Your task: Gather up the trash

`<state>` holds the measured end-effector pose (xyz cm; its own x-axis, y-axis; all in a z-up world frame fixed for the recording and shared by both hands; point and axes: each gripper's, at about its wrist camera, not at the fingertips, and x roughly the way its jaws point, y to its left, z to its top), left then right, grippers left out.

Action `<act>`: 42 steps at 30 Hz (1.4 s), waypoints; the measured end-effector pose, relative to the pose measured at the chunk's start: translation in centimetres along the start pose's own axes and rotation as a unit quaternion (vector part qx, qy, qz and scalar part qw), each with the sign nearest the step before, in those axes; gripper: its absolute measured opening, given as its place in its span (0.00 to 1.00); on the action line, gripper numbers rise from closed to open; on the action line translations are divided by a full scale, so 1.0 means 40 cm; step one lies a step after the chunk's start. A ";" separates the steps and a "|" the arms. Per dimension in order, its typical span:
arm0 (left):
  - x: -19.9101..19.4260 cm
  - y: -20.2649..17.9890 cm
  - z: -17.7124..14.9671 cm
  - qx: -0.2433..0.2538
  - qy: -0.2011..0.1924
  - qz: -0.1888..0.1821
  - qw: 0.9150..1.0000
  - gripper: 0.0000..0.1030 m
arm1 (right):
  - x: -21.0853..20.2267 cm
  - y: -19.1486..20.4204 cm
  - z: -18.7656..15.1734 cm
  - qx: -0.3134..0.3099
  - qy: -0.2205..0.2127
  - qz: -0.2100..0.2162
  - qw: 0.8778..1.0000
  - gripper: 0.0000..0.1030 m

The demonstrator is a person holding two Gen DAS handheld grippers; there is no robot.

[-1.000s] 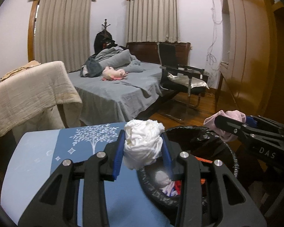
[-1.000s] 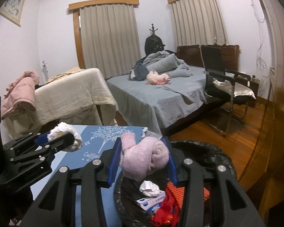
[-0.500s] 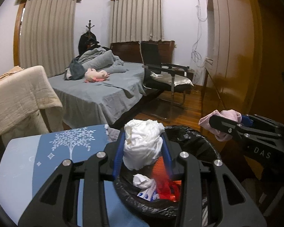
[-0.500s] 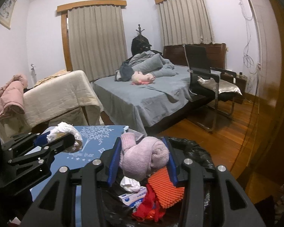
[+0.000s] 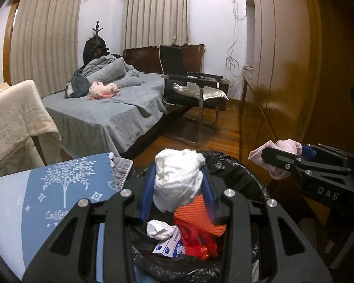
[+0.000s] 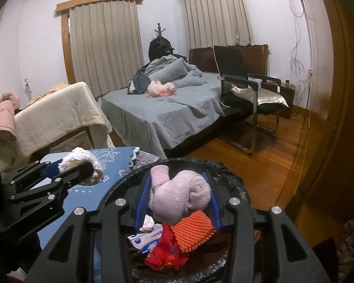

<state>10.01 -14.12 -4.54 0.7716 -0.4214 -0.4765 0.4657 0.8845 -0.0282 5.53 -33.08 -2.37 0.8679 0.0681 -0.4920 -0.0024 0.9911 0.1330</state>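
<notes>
My left gripper is shut on a crumpled white paper wad and holds it over the open bin, which is lined with a black bag. My right gripper is shut on a rolled pink sock and holds it above the same bin. Inside the bin lie an orange ribbed piece, red wrapping, a small white-and-blue box and a white tissue. Each gripper shows in the other's view, the right gripper at the right edge and the left gripper at the left.
The bin stands against a low table with a blue tree-print cloth. Behind are a grey bed, a black chair, a beige-draped chair, a wooden wardrobe at the right and wooden floor.
Both grippers have moved right from over the table edge to above the bin opening, each still holding its item. The bin's contents have come into fuller view.
</notes>
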 end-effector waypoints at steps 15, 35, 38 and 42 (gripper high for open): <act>0.129 0.006 -0.023 0.010 0.028 -0.006 1.000 0.34 | 0.101 -0.040 -0.015 0.007 0.025 -0.008 1.000 0.42; 0.189 0.066 -0.013 -0.018 0.037 -0.008 0.999 0.61 | 0.177 -0.066 0.009 0.019 0.029 -0.022 0.999 0.73; 0.173 0.084 -0.003 -0.021 0.032 0.002 0.999 0.72 | 0.162 -0.063 0.016 0.018 0.022 -0.024 0.999 0.85; 0.141 0.099 0.010 -0.018 0.026 0.017 0.999 0.84 | 0.137 -0.047 0.022 0.011 0.015 -0.022 1.000 0.95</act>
<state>16.38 -13.06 -6.98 0.7631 -0.3802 -0.5225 0.4219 0.9056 -0.0428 10.73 -34.67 -4.55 0.8518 0.0280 -0.5231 0.0465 0.9906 0.1288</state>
